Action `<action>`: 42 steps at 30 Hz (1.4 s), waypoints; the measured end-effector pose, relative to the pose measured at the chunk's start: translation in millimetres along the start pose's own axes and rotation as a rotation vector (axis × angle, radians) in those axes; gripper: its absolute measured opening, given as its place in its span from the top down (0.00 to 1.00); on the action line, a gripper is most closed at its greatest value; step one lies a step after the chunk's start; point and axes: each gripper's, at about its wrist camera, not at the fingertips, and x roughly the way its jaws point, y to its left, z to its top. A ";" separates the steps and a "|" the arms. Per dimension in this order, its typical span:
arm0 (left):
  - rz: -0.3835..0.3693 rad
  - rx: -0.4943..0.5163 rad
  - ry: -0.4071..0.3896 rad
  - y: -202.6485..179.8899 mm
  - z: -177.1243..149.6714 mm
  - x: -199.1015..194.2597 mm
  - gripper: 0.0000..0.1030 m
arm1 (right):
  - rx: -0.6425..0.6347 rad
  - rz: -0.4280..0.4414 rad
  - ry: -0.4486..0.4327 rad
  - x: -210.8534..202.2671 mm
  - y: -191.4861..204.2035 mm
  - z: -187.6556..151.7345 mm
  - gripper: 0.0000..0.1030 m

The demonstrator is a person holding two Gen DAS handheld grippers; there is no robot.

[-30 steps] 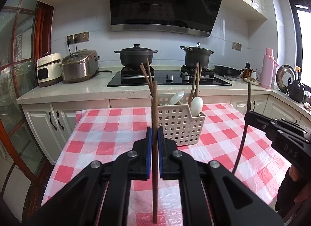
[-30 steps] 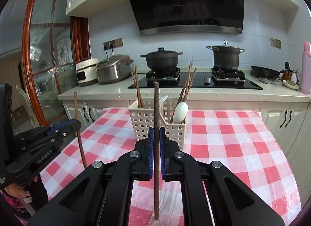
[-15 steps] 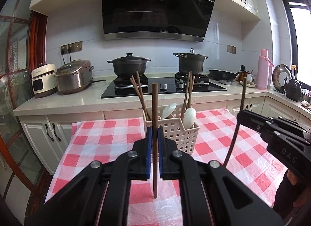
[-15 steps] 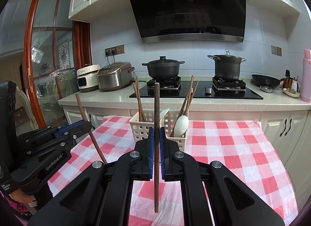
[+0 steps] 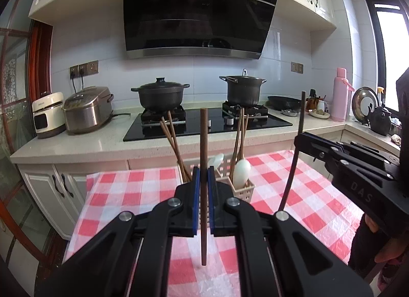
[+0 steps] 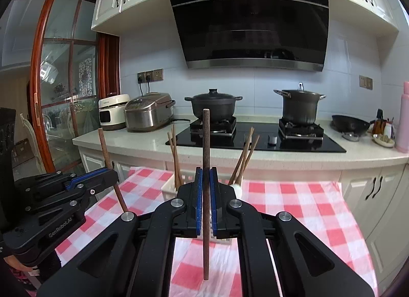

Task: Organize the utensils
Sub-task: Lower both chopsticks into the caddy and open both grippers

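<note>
My left gripper [image 5: 202,176] is shut on a brown chopstick [image 5: 203,143] held upright above the checked tablecloth. My right gripper [image 6: 206,176] is shut on another brown chopstick [image 6: 206,143], also upright. The white slotted utensil basket [image 5: 245,189] stands on the table just beyond both grippers; it holds chopsticks [image 5: 171,141] and white spoons [image 5: 241,170]. In the right wrist view the basket [image 6: 170,188] is mostly hidden behind my fingers. The right gripper also shows at the right in the left wrist view [image 5: 297,141], the left gripper at the left in the right wrist view [image 6: 112,174].
The red-and-white checked table [image 5: 294,194] sits before a counter [image 5: 102,141] with a hob, two black pots [image 5: 159,96], rice cookers [image 5: 87,109], a wok [image 5: 283,101] and a pink flask [image 5: 340,95]. A glass-fronted cabinet [image 6: 64,92] stands at the left.
Both grippers have risen and pulled back with their chopsticks; the basket now sits lower and smaller in both views.
</note>
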 end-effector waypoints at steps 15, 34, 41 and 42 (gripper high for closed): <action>0.000 0.007 -0.093 2.6 87.8 10.9 0.94 | -0.026 -0.008 -0.092 17.4 -13.4 69.0 0.94; -0.024 -0.081 -0.044 35.6 139.7 99.2 0.94 | 0.026 0.030 -0.012 103.6 -29.8 69.2 0.94; -0.042 -0.075 0.095 36.2 99.7 138.8 0.94 | 0.051 0.055 0.122 139.0 -31.1 45.7 0.94; -0.038 -0.073 0.115 36.3 94.2 143.8 0.94 | 0.059 0.050 0.136 144.6 -33.1 41.8 0.94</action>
